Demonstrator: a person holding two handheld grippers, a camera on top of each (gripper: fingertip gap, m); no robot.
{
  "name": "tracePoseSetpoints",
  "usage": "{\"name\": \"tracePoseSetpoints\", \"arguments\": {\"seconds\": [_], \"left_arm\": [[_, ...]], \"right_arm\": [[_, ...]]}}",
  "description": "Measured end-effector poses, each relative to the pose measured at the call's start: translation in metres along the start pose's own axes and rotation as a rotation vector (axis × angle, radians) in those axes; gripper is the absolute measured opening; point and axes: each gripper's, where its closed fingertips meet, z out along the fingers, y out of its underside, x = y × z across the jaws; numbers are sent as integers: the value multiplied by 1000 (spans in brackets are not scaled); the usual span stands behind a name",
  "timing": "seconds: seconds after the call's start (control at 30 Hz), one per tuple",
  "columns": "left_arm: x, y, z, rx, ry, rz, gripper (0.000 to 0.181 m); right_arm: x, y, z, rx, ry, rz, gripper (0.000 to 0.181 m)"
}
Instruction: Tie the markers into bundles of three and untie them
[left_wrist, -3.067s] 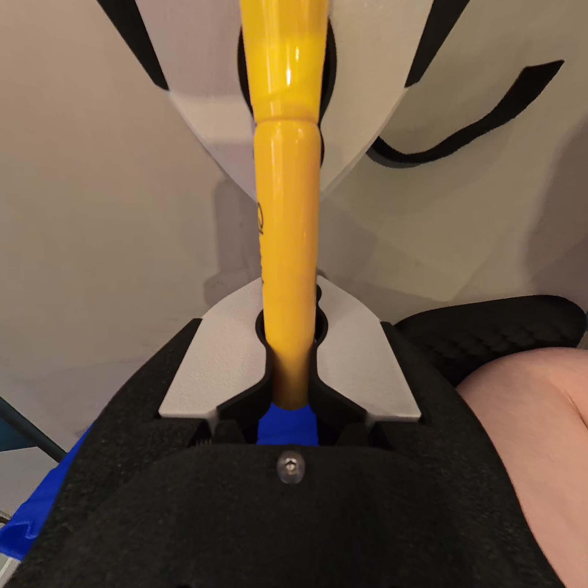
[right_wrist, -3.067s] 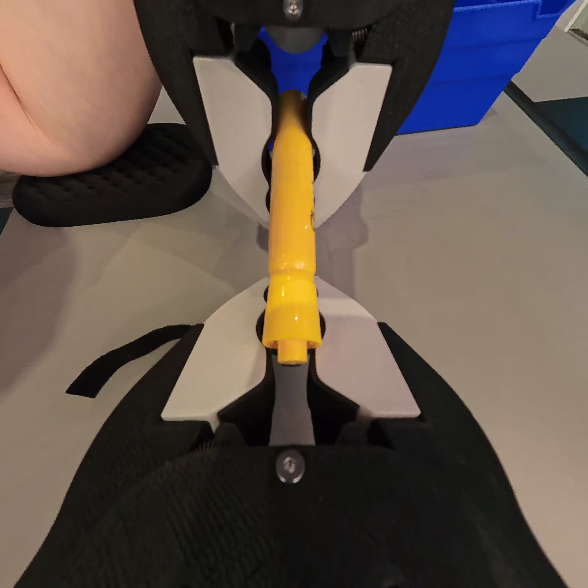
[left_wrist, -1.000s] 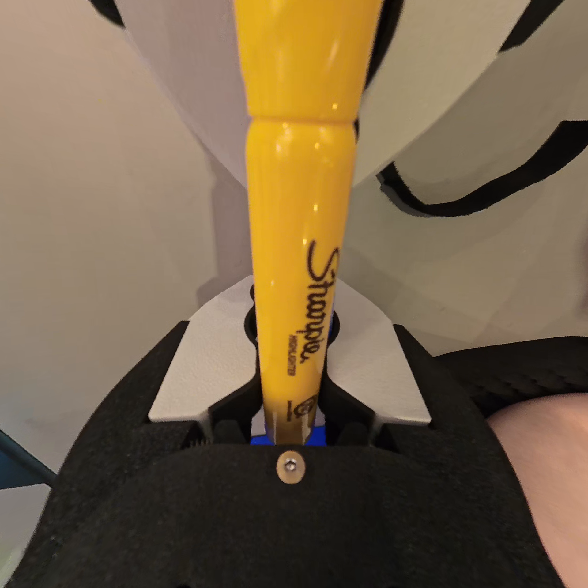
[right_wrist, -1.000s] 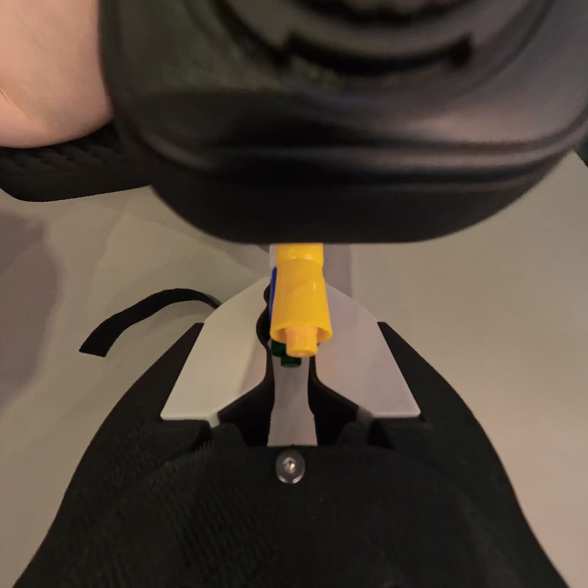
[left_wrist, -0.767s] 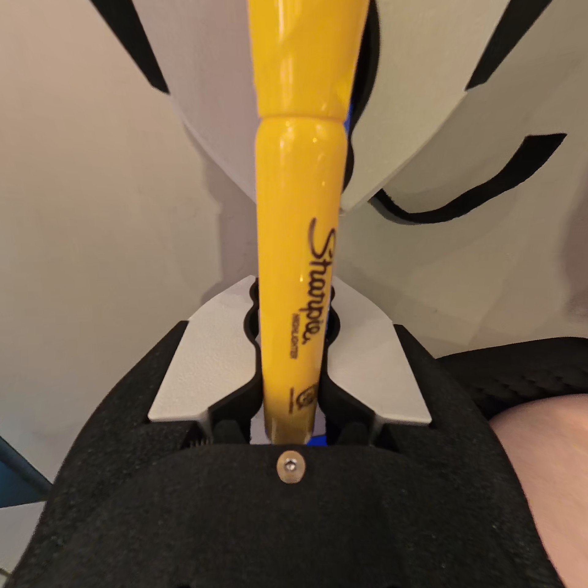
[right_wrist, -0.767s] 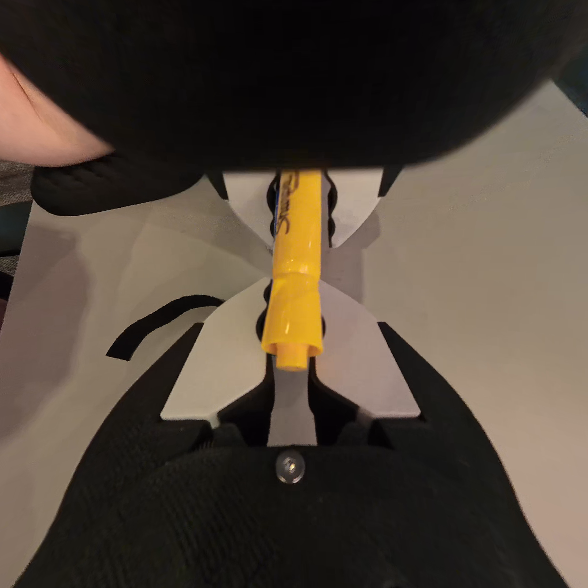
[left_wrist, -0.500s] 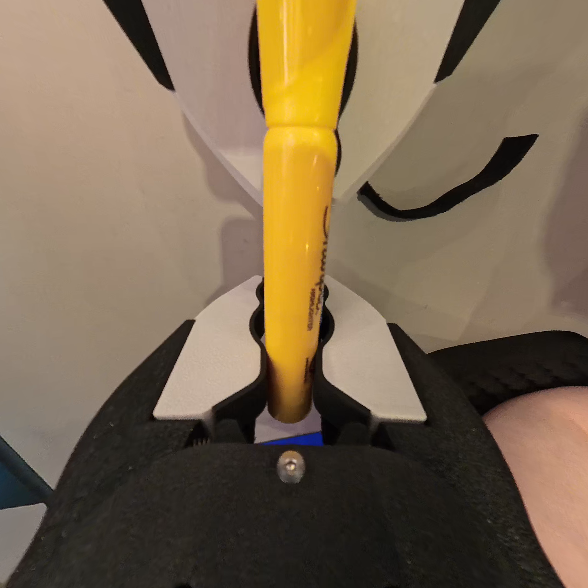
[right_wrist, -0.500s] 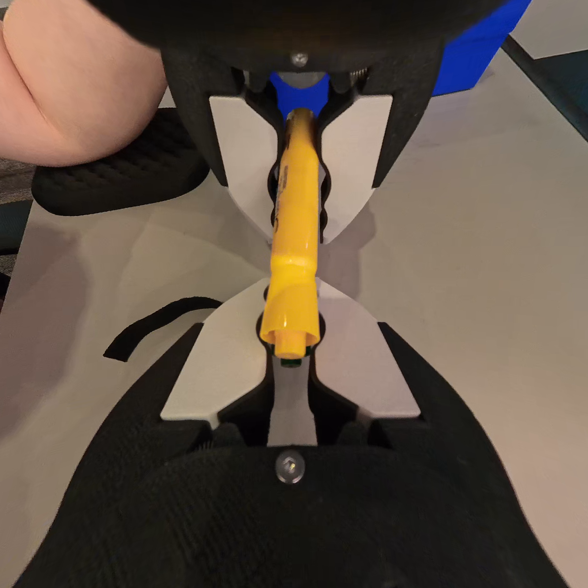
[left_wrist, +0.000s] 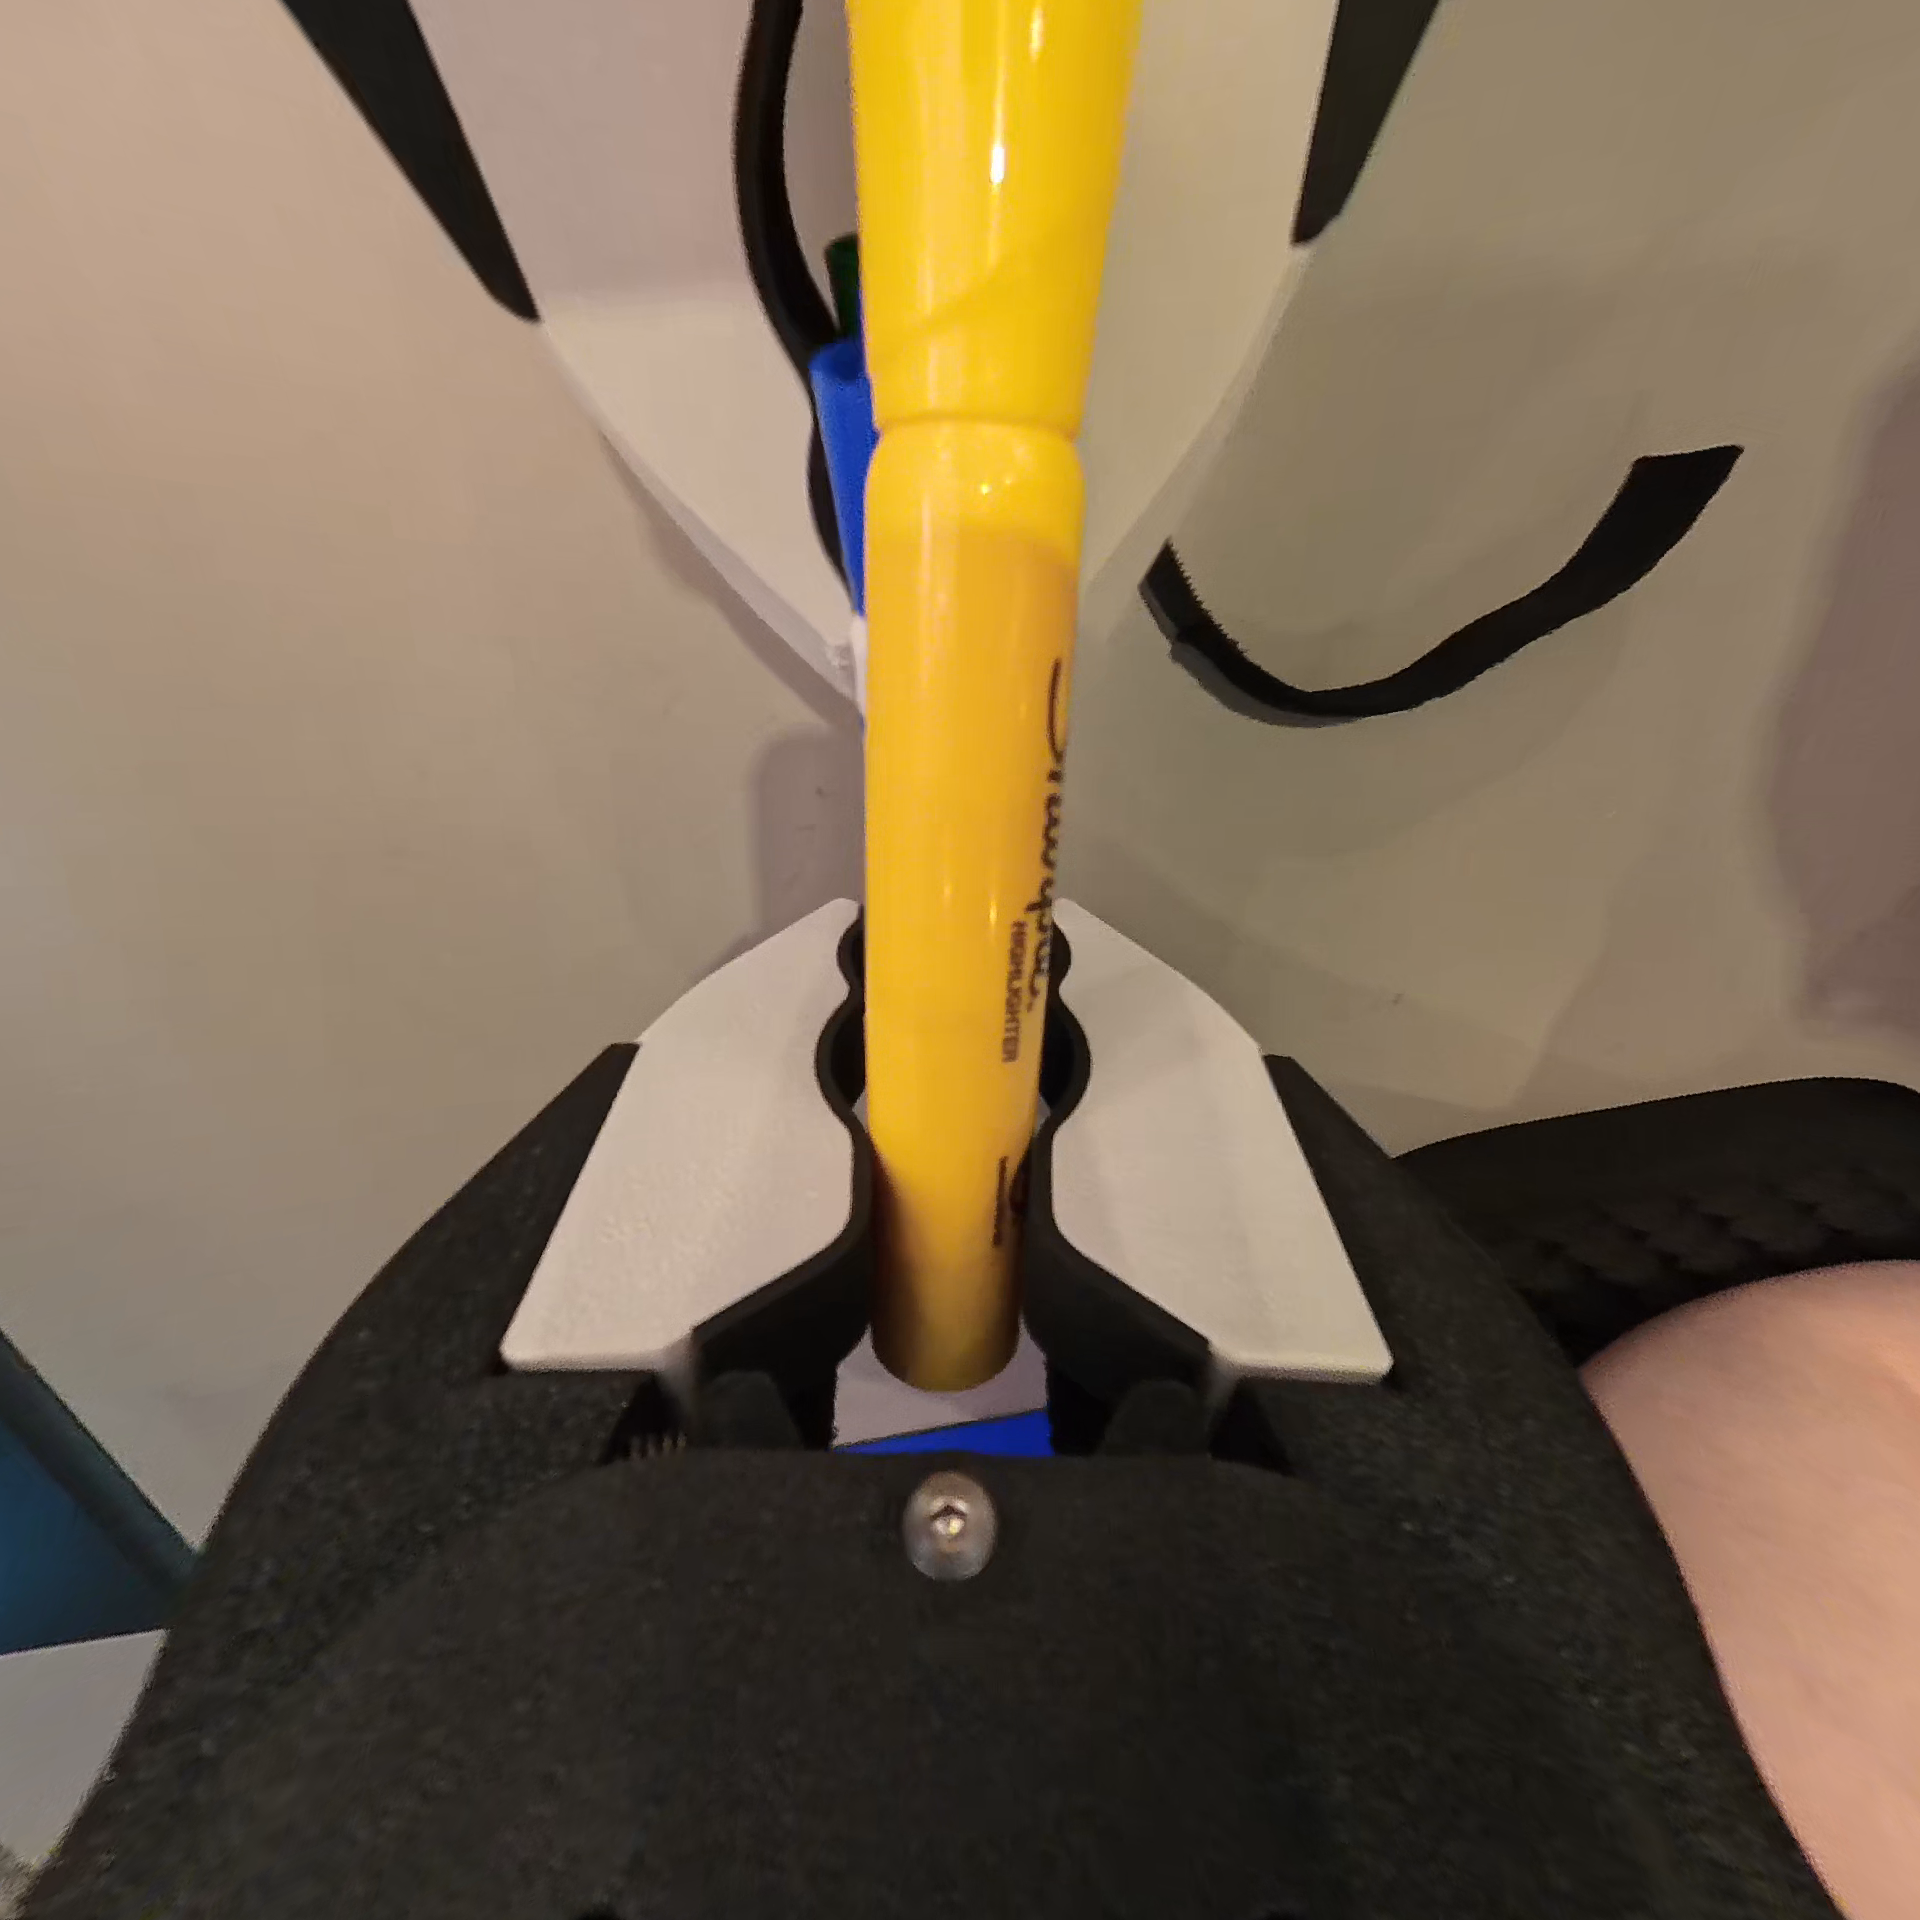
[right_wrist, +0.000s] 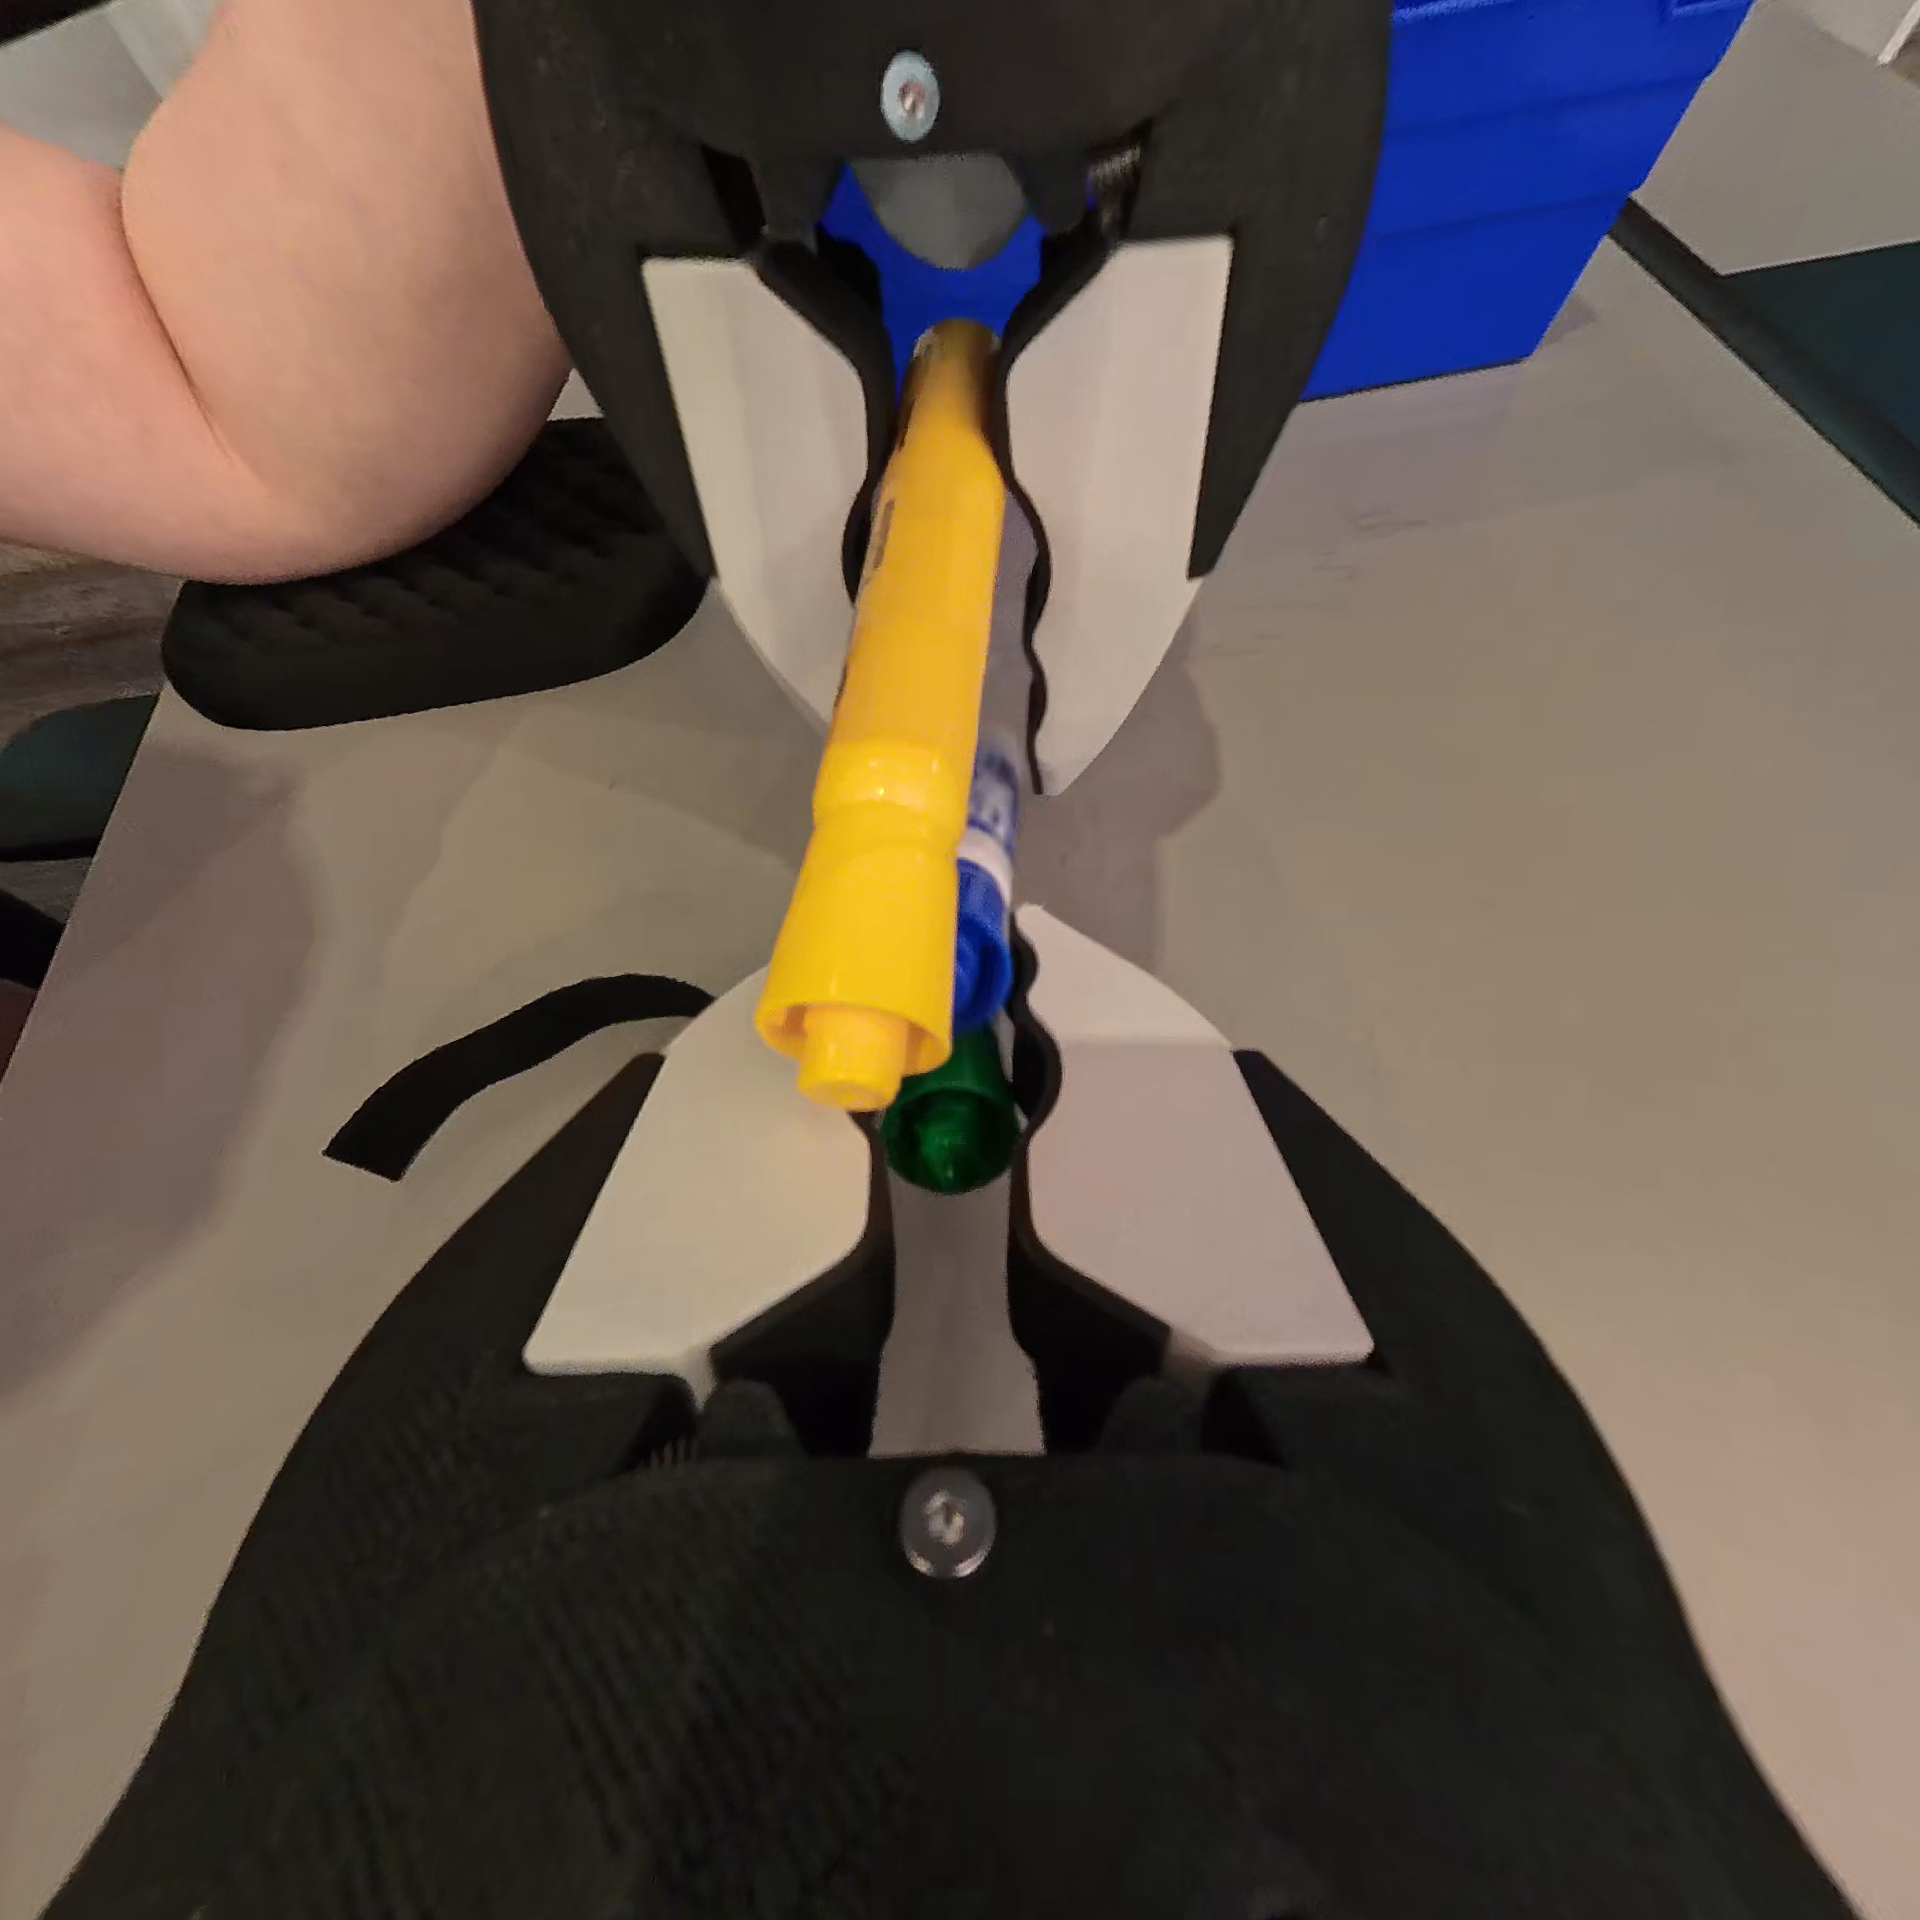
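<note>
A yellow marker (left_wrist: 966, 779) runs between my two grippers, which face each other above the grey table (right_wrist: 1455, 831). My left gripper (left_wrist: 961, 925) is shut on its barrel end. In the right wrist view the yellow marker's (right_wrist: 914, 644) cap end lies tilted over the left finger of my right gripper (right_wrist: 888, 956). A green marker (right_wrist: 951, 1127) sits between that gripper's jaws, with a blue marker (right_wrist: 982, 914) just above it. Both also show in the left wrist view: blue (left_wrist: 840, 416), green (left_wrist: 844, 275). A black strap (right_wrist: 499, 1060) lies loose on the table.
A blue bin (right_wrist: 1507, 187) stands at the table's far right. A black padded rest (right_wrist: 416, 634) with a person's arm (right_wrist: 260, 312) on it is at the far left. The strap (left_wrist: 1455, 644) lies curled to the right in the left wrist view. The grippers' ends are close to 4 centimetres from one another.
The grippers drew apart after being very close a second ago. The yellow cap has tilted up and left out of the right jaws, uncovering the green and blue caps.
</note>
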Motion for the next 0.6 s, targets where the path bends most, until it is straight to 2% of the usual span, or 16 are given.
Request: {"name": "tracePoseSetpoints", "arguments": {"seconds": [0.03, 0.07, 0.2, 0.37, 0.5, 0.6], "left_arm": [[0, -1, -1, 10, 4, -2, 30], [1, -2, -2, 19, 5, 0, 29], [3, 3, 2, -13, 15, 3, 30], [0, 5, 3, -14, 11, -11, 30], [-2, 11, 4, -13, 12, -28, 29], [-7, 17, 3, 2, 16, -72, 28]], "right_arm": [[-1, 2, 0, -8, -13, -3, 18], [-3, 3, 0, -11, -21, -15, 1], [4, 3, -4, -30, 21, -24, 1], [11, 19, -5, -93, 28, -29, 1], [19, 25, -9, -119, 52, 20, 18], [12, 27, -31, -119, 98, 149, 26]]}}
